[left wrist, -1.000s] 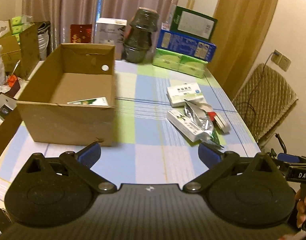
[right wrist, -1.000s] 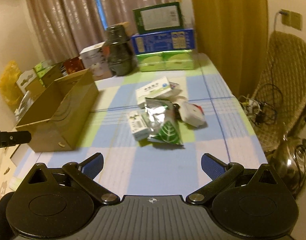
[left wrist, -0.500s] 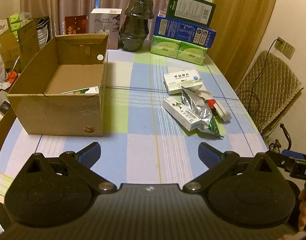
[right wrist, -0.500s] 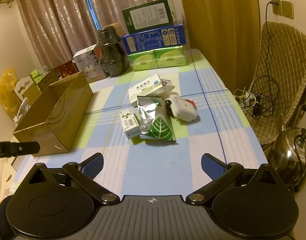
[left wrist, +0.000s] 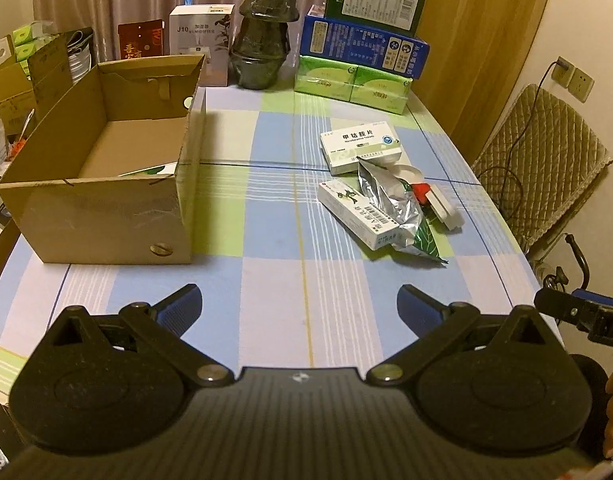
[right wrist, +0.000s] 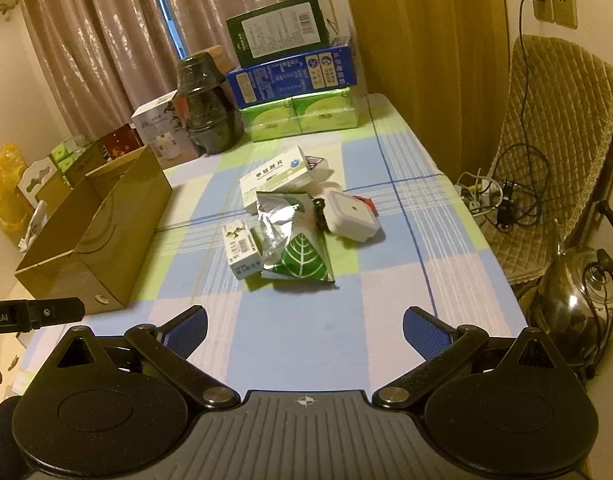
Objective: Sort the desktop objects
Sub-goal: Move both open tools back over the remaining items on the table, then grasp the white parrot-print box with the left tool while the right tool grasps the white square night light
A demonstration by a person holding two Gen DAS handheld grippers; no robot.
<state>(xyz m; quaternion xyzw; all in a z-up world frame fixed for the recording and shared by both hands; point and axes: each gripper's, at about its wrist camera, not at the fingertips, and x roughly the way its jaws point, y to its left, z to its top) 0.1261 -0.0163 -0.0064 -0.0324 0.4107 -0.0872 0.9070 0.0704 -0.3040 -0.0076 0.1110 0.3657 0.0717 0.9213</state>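
Observation:
An open cardboard box [left wrist: 106, 216] stands at the table's left, with a green and white packet [left wrist: 150, 171] inside; it also shows in the right wrist view [right wrist: 102, 236]. A pile lies at centre right: a white medicine box [left wrist: 360, 150], a smaller white box [left wrist: 358, 214], a silver foil pouch with a green leaf [right wrist: 296, 240] and a white square case [right wrist: 352, 218]. My left gripper [left wrist: 300, 306] is open and empty above the table's near edge. My right gripper [right wrist: 304, 326] is open and empty, short of the pile.
At the table's back stand a dark pot stack [left wrist: 262, 36], stacked blue and green boxes [left wrist: 362, 52] and a white carton [left wrist: 200, 36]. A padded chair [right wrist: 558, 128] and a metal kettle [right wrist: 574, 308] stand to the right of the table.
Both grippers have drawn back and risen, so the box and the pile look farther off. Nothing on the table has moved.

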